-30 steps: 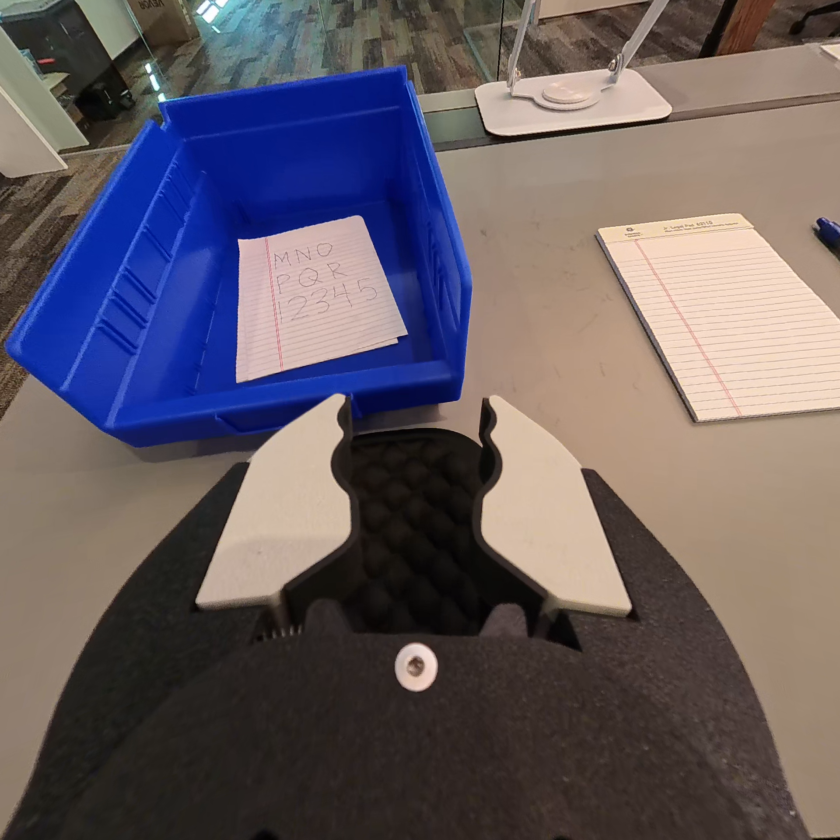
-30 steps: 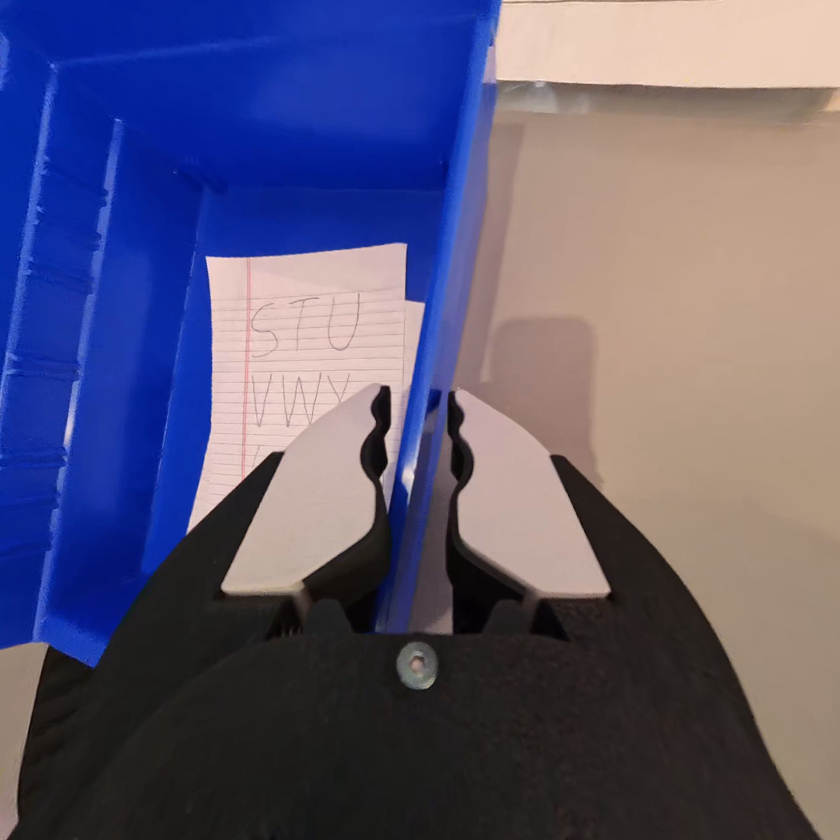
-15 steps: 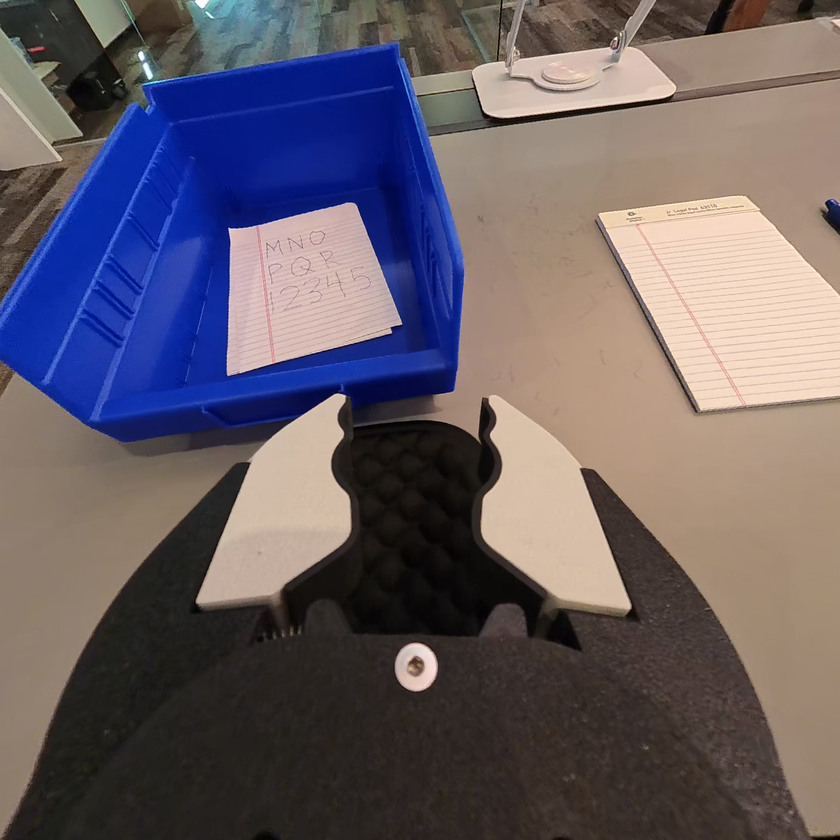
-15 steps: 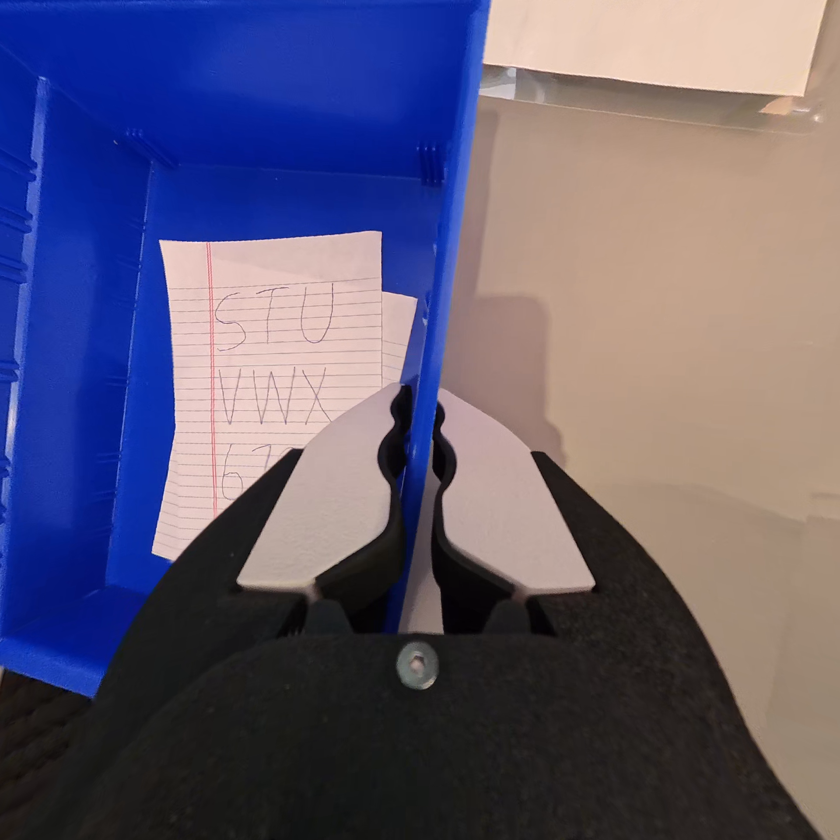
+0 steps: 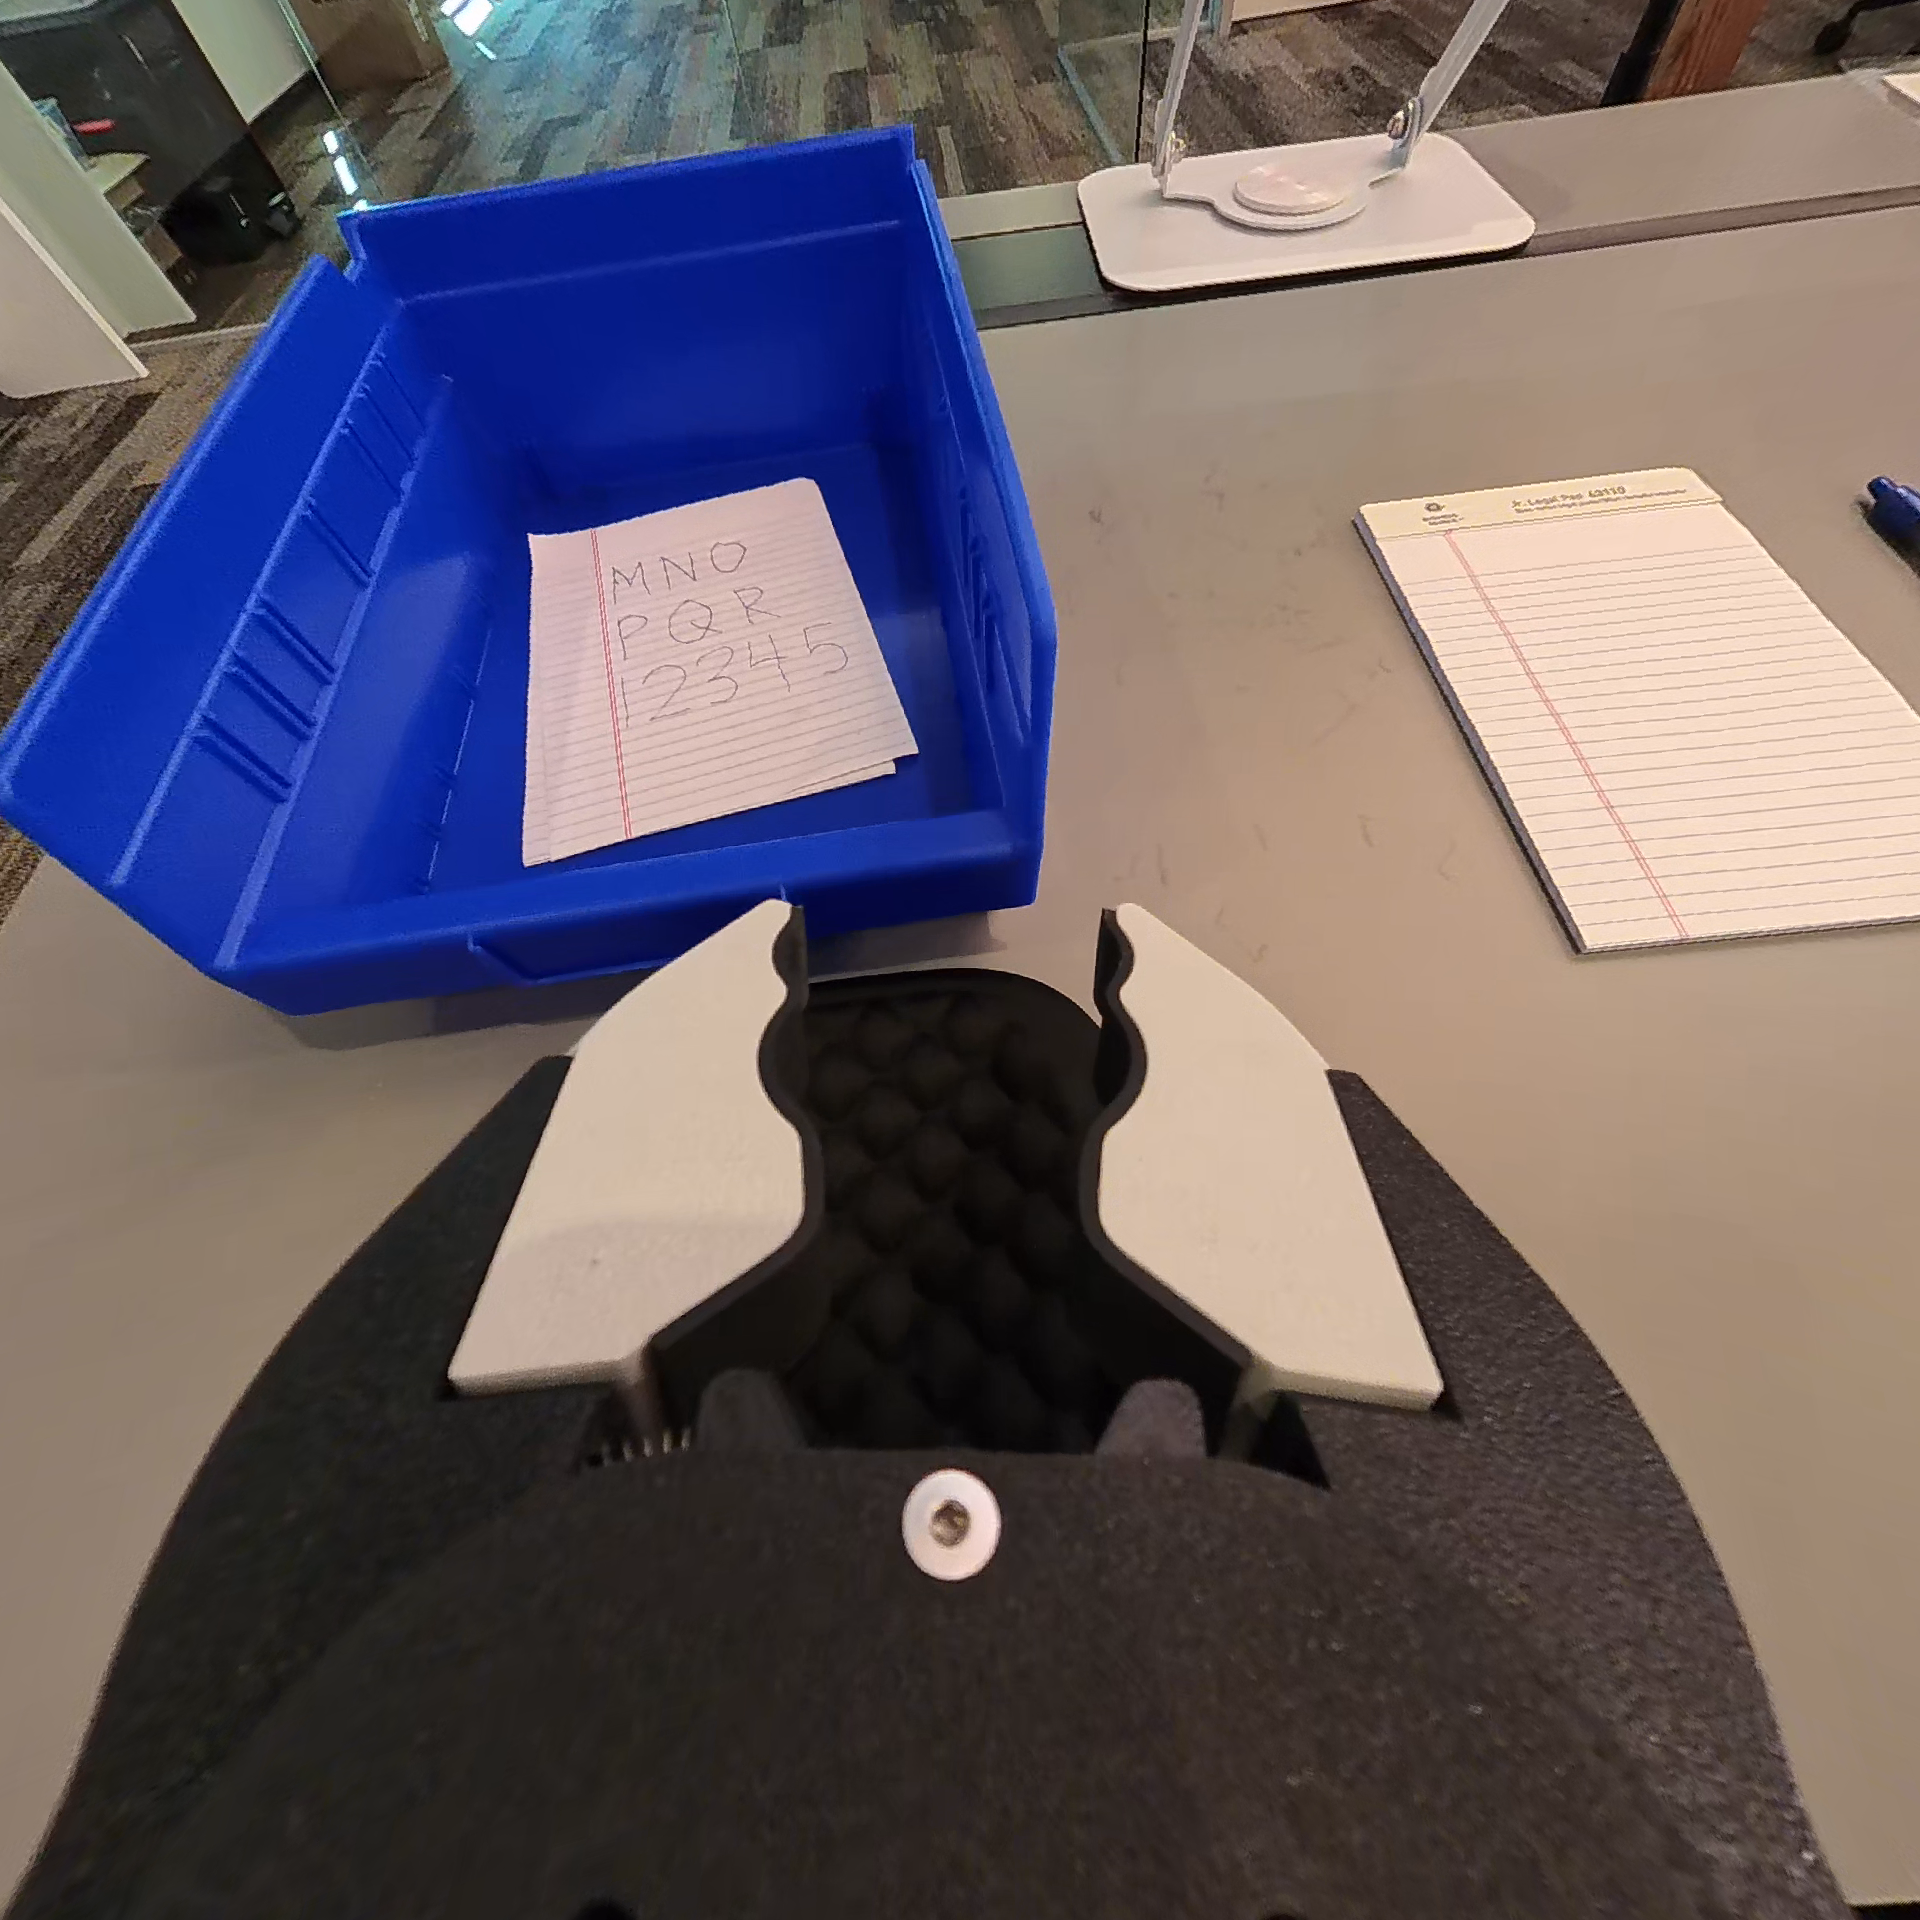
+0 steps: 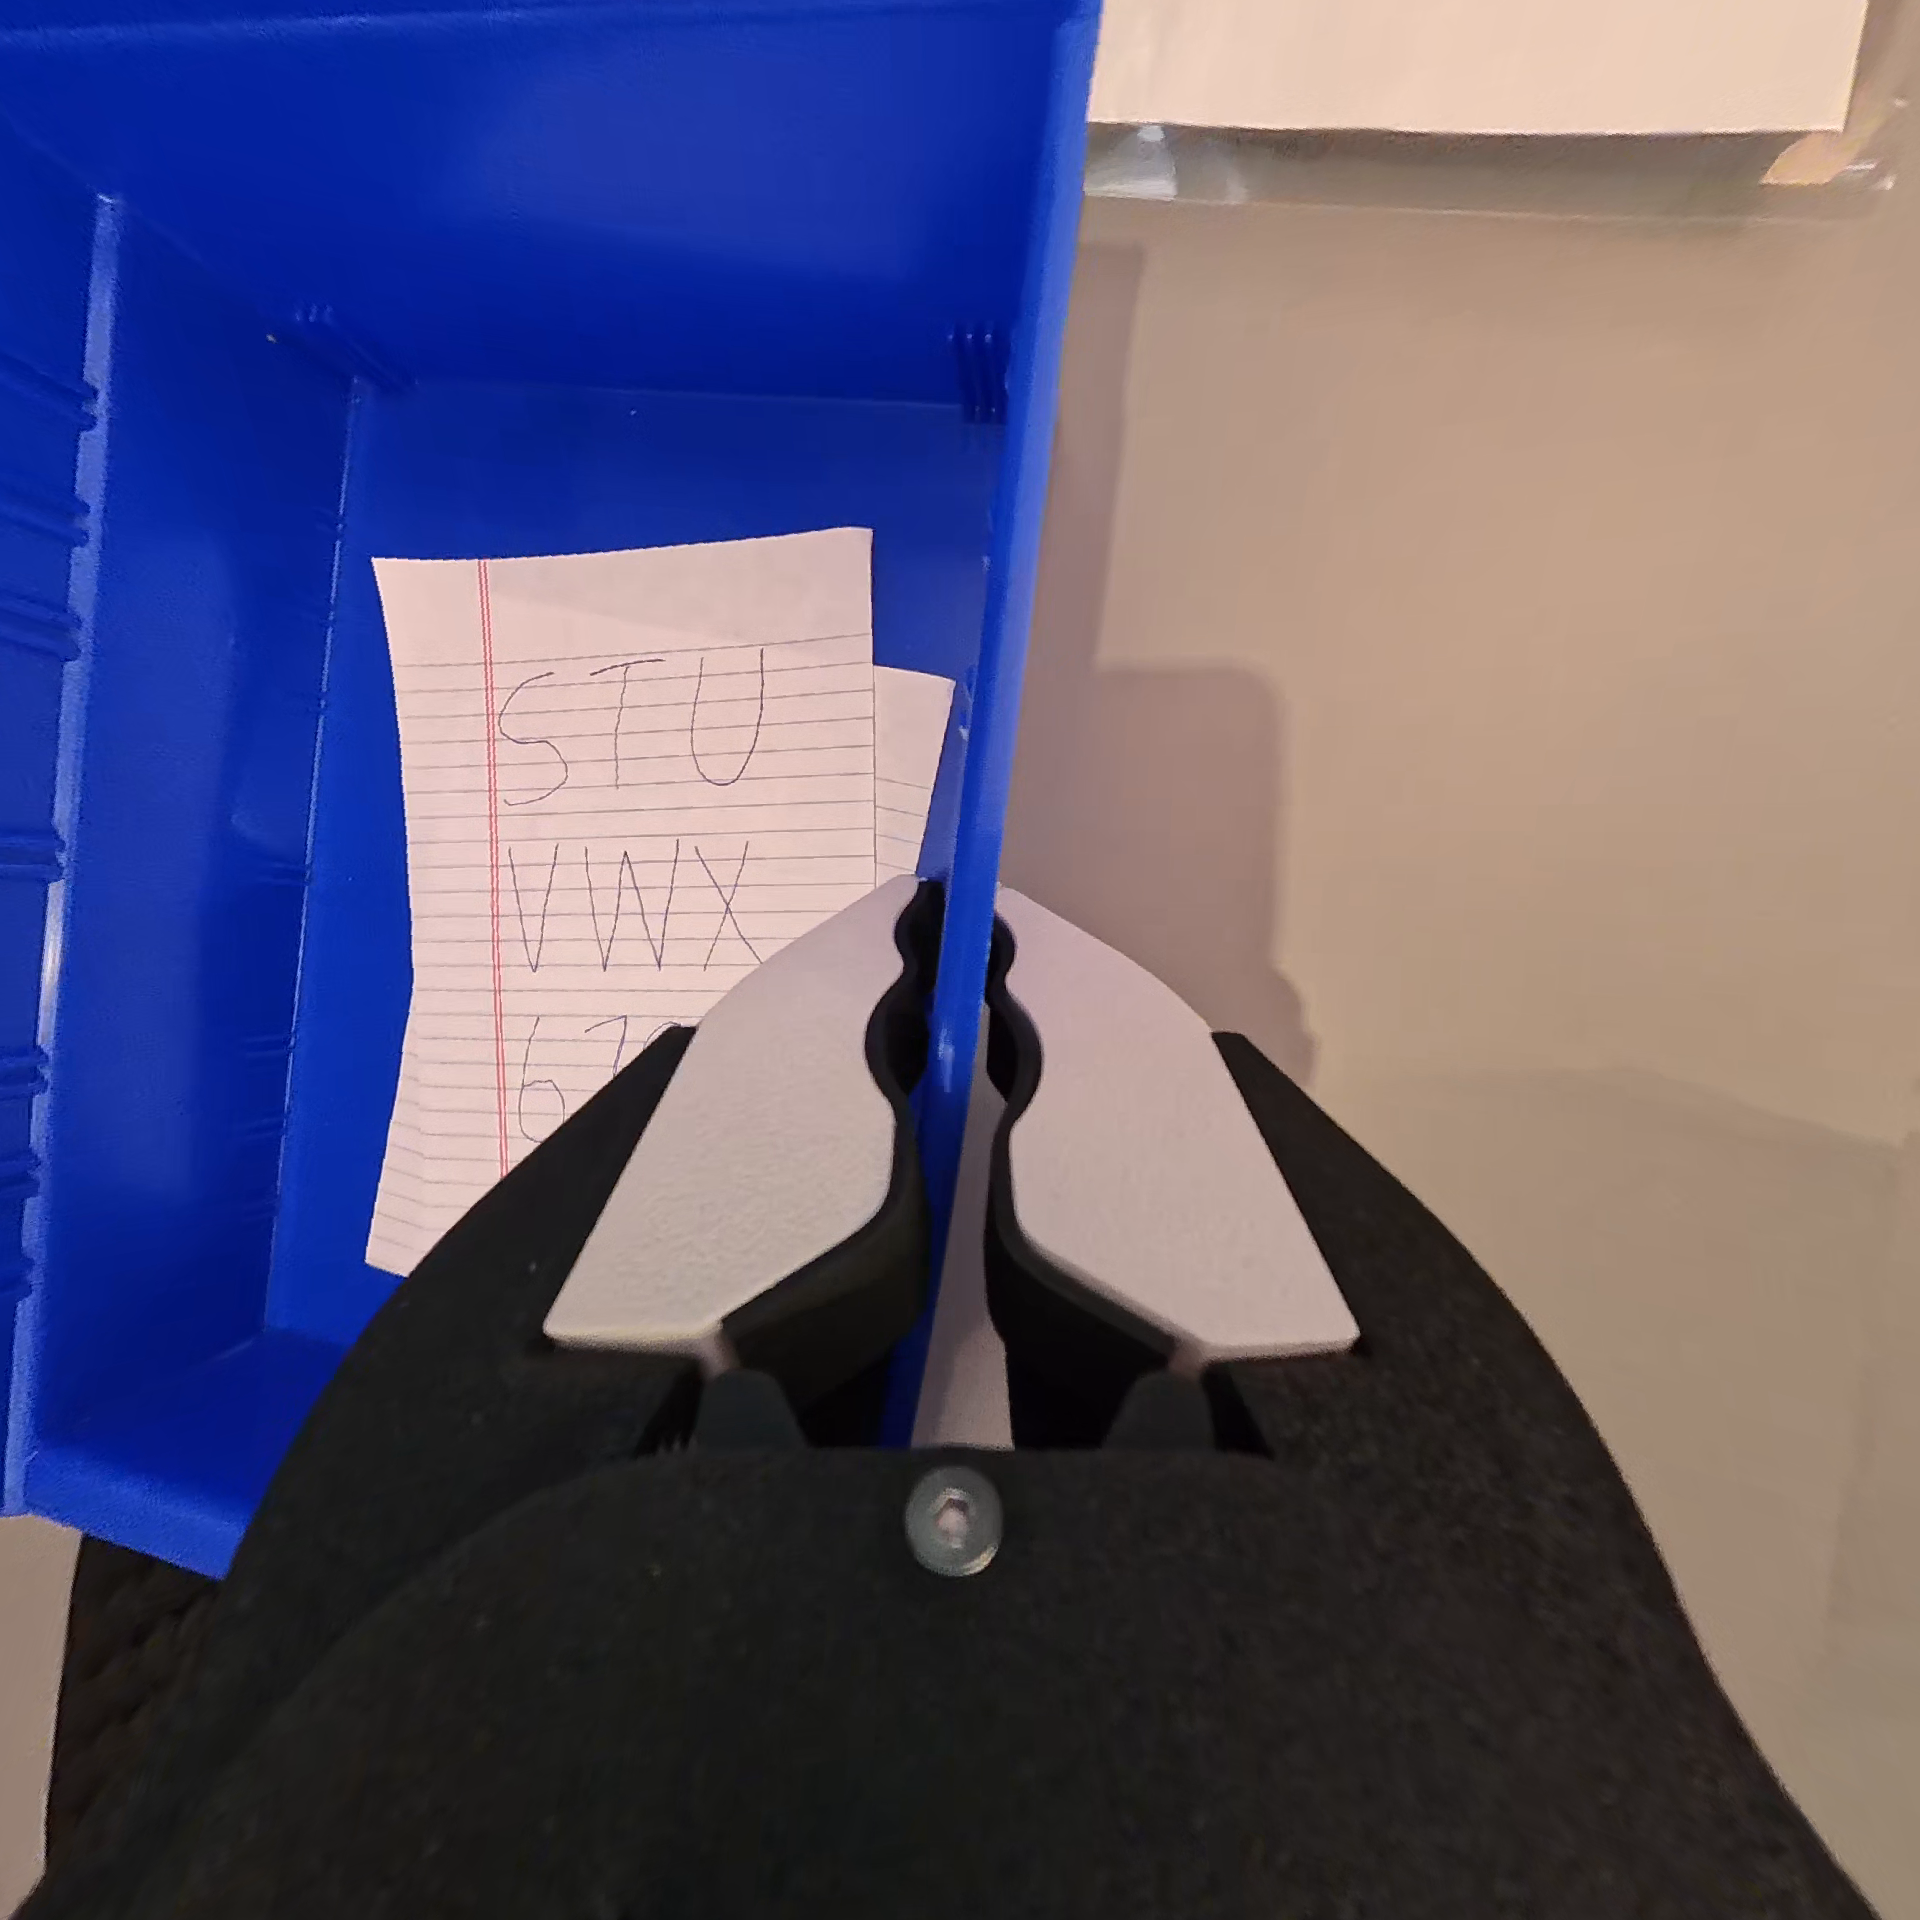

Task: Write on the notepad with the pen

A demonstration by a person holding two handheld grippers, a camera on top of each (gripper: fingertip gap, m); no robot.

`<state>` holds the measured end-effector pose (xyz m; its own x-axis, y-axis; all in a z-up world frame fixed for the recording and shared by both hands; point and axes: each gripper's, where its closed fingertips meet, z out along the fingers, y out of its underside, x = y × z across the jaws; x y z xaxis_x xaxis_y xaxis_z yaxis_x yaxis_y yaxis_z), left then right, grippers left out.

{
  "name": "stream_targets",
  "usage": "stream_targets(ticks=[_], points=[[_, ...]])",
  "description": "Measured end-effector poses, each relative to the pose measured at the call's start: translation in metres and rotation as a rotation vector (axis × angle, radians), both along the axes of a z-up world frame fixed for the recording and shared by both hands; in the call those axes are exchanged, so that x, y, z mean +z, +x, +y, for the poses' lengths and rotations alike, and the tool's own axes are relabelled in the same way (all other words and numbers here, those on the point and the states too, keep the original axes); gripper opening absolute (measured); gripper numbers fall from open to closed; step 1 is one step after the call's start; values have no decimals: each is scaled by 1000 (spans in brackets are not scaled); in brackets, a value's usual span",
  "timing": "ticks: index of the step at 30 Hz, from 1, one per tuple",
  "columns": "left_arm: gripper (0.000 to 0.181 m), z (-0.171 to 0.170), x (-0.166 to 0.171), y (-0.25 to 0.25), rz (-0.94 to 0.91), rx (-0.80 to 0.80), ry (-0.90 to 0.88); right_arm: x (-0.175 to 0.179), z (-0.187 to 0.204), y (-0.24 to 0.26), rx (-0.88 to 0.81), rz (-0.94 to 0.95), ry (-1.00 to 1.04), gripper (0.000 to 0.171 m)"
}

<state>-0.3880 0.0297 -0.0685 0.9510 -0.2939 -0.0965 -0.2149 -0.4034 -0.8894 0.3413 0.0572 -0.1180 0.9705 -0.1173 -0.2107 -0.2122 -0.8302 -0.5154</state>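
Meanwhile, the right gripper (image 6: 954, 904) pinches the side wall of a blue bin (image 6: 1023, 623) holding loose written sheets (image 6: 634, 831), while the left gripper (image 5: 945, 925) hovers spread and empty over the grey desk (image 5: 1195, 644). Off to its right the notepad (image 5: 1662, 707) lies blank, the pen (image 5: 1896, 520) beside it untouched. Writing on this page appears not yet begun.
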Motion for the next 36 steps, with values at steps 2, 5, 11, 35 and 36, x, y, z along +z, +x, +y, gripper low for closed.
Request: stream_targets(ticks=[2,5,11,35,36], points=[[53,0,1,0,-1,0,2,0,-1,-1,3,7,2,6],[53,0,2,0,-1,1,5,0,-1,-1,2,10,3,6],[53,1,2,1,-1,0,5,0,-1,-1,3,20,7,6],[54,15,20,5,26,0,32,1,2,-6,-1,50,14,13],[54,16,21,6,28,-2,32,1,2,-5,-5,54,16,15]])
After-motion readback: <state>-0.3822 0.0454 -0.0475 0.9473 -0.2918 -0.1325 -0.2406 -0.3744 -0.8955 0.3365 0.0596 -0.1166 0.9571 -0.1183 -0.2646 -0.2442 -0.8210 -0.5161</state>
